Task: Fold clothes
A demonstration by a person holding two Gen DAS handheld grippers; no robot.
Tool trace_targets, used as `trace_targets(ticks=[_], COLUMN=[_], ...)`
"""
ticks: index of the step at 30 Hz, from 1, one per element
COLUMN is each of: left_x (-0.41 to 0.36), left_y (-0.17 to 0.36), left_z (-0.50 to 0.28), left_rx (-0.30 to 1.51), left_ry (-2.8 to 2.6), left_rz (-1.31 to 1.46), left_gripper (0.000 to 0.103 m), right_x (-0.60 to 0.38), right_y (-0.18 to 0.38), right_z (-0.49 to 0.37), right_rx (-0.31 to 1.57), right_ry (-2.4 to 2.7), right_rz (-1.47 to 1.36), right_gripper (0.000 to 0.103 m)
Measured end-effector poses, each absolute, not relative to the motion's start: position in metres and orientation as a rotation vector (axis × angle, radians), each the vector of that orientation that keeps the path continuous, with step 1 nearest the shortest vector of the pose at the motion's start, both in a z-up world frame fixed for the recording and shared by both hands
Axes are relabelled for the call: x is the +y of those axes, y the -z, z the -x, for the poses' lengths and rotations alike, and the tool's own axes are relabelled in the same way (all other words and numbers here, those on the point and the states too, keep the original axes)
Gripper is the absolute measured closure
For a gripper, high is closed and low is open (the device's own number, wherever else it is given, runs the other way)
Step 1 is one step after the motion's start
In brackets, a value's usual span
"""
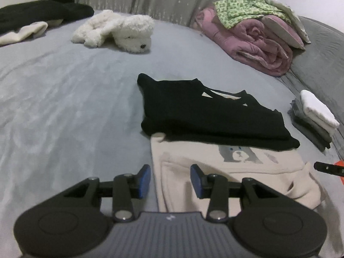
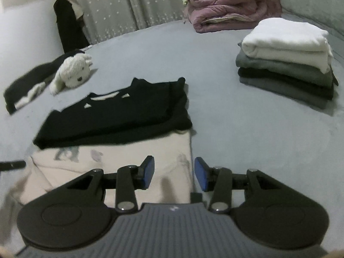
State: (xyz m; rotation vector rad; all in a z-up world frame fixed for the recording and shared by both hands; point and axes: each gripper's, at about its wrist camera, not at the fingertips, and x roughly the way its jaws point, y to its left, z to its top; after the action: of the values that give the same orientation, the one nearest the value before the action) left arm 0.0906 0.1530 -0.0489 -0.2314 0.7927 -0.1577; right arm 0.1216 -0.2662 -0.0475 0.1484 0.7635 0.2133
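Your left tool (image 1: 169, 179) hangs released over the near left edge of the cream top (image 1: 215, 167), which lies flat on the bed (image 1: 64, 107) with the folded black top (image 1: 206, 116) overlapping its far edge. Your right tool (image 2: 174, 173) is released too, above the cream top's right edge. A folded stack (image 2: 288, 64) sits well apart to the right; a plush toy (image 1: 120, 30) lies farther back.

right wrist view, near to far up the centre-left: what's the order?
Right gripper, jaws open → cream sweatshirt → folded black garment → white plush toy → starred grey curtain.
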Motion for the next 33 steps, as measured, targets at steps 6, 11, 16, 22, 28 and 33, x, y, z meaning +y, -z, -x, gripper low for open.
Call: trace_targets(ticks=[6,11,16,22,28,33], left_x=[0.142,0.131,0.121,0.117,0.127,0.133], left_y=[0.058,0.058,0.056,0.059,0.052,0.037], left_z=[-0.089,-0.088,-0.090,-0.094,-0.085,-0.068], left_rx=[0.766,0.724,0.692,0.717,0.677,0.592], left_ry=[0.145,0.135,0.151,0.141,0.119,0.114], left_rz=[0.153,0.084,0.028,0.012,0.096,0.130], left_gripper=[0.063,0.064,0.066,0.081,0.096,0.096], right_x=[-0.254,-0.238,-0.232,-0.235,-0.234,-0.235], right_y=[0.059,0.063,0.064,0.064,0.060,0.047], right_z=[-0.124,-0.127,-0.126,-0.125,-0.115,-0.100], right_rx=[0.790,0.781,0.758,0.747,0.693,0.609], right_ry=[-0.228,-0.227,-0.212,-0.201,-0.173,-0.147], right_rz=[-0.031,0.051,0.106,0.097,0.095,0.088], right_gripper=[0.057,0.071,0.083,0.093,0.096,0.097])
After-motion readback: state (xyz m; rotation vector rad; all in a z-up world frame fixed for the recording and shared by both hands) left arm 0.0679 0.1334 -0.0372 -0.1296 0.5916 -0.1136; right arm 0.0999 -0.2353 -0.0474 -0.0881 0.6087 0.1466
